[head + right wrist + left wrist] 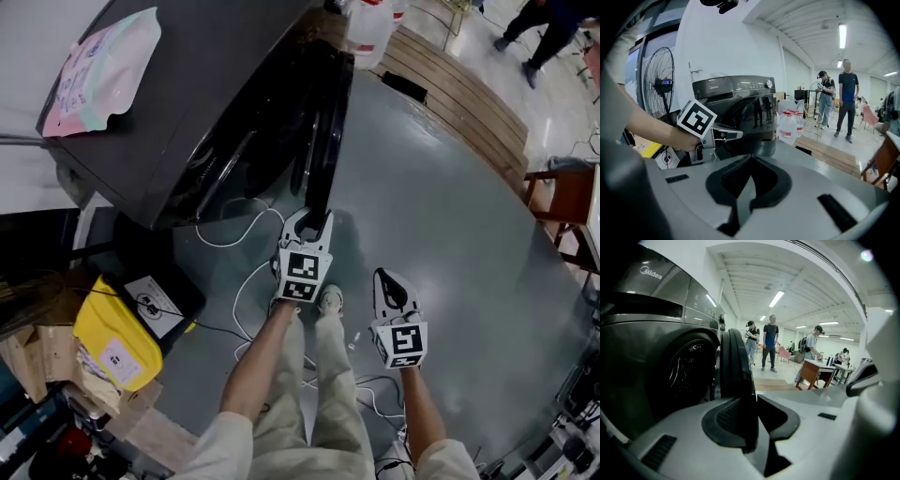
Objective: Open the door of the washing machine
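Standing on the grey floor (441, 206): one dark front-loading washing machine (187, 103), its single round door (323, 122) swung out from the drum opening and seen edge-on from the head view. Grippers, two. The left gripper (309, 223) sits at the door's free edge with its jaws a little apart, one on either side of the rim; the left gripper view shows the rim against one pad and a thin gap by the other. The right gripper (382, 274) hangs over bare floor, well apart from the door, jaw tips together and nothing between them. On the machine's top lies one pastel pouch (103, 70). Beside the machine, on a black case, sits one yellow bag (112, 342). White cable (246, 230) loops across the floor. Past the machine stand capped water bottles (787, 124), whose exact count is unclear, and one pedestal fan (658, 79).
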`<action>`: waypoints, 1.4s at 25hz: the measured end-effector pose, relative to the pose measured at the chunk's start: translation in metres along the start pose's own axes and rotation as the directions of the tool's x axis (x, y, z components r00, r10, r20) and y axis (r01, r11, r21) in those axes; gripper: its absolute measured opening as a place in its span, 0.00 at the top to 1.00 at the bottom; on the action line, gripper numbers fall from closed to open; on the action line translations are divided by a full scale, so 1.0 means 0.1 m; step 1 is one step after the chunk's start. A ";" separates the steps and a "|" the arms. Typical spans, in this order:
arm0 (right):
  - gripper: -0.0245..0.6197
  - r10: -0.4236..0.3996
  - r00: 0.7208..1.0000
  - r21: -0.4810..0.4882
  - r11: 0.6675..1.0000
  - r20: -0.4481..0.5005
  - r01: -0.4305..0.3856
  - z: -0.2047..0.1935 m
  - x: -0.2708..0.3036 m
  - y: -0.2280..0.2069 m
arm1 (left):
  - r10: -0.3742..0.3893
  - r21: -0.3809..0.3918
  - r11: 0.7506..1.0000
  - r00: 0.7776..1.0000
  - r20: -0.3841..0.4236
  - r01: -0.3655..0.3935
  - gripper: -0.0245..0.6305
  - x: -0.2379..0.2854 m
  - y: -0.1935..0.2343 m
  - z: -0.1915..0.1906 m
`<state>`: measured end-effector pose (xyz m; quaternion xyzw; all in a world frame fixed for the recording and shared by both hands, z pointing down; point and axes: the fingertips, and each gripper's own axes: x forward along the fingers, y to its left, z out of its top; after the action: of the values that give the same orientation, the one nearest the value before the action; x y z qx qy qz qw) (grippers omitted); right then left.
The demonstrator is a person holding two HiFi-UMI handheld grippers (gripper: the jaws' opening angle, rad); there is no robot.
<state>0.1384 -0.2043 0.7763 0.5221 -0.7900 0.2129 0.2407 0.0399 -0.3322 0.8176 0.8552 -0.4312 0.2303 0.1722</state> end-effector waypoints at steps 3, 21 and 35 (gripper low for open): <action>0.96 -0.031 1.000 0.029 0.999 -0.001 0.031 -0.11 -0.13 -0.09 | -0.020 0.005 1.000 1.000 -0.015 0.020 0.81 0.04 -0.18 -0.01; 0.96 -0.169 0.986 0.135 0.976 -0.007 0.169 -0.48 -0.69 -0.80 | -0.165 0.100 0.981 0.986 -0.028 0.167 0.76 0.65 -1.30 0.25; 0.96 -0.251 0.968 0.189 0.950 -0.019 0.250 -0.66 -0.98 -1.30 | -0.286 0.199 0.933 0.954 -0.092 0.299 0.76 1.30 -2.12 0.50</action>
<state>0.3026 -0.1417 0.7805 0.6393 -0.6940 0.2535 0.2128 0.2930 -0.3221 0.8260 0.9158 -0.2667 0.2727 0.1262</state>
